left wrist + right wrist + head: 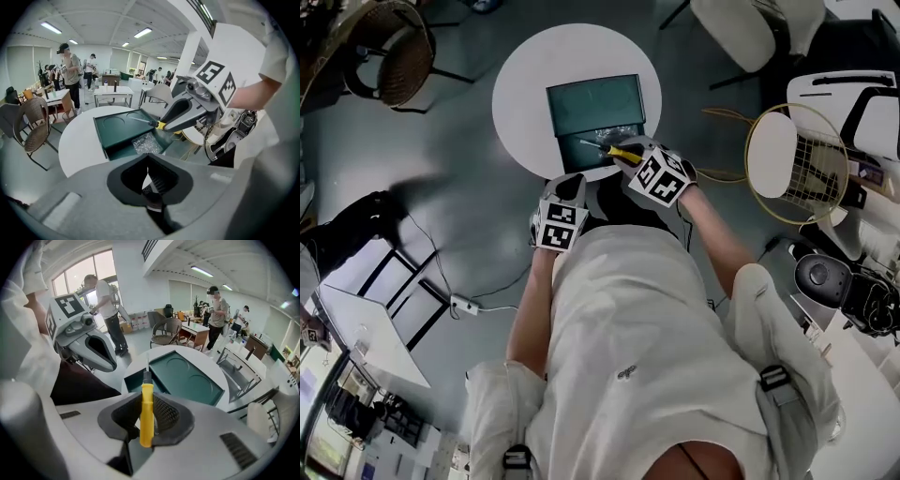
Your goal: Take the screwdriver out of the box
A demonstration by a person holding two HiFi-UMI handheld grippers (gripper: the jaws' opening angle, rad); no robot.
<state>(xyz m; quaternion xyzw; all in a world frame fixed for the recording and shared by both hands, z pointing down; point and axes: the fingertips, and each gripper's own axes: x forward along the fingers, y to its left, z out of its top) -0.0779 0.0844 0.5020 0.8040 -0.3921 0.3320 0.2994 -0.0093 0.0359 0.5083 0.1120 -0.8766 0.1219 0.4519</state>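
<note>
left gripper [149,182] closed, empty | right gripper [149,416] clamps yellow-handled screwdriver [146,401], frame centre, over the green box [592,103] near edge | step: lift-out, likely almost complete | next: carry clear, grip firm | count: one screwdriver, one box, two grippers, one round table [520,103]

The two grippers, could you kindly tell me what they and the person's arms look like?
The left gripper and the right gripper match: light grey moulded bodies, dark ribbed jaw pads, and a white cube with black square markers on each. The person wears a white shirt with short sleeves.
</note>
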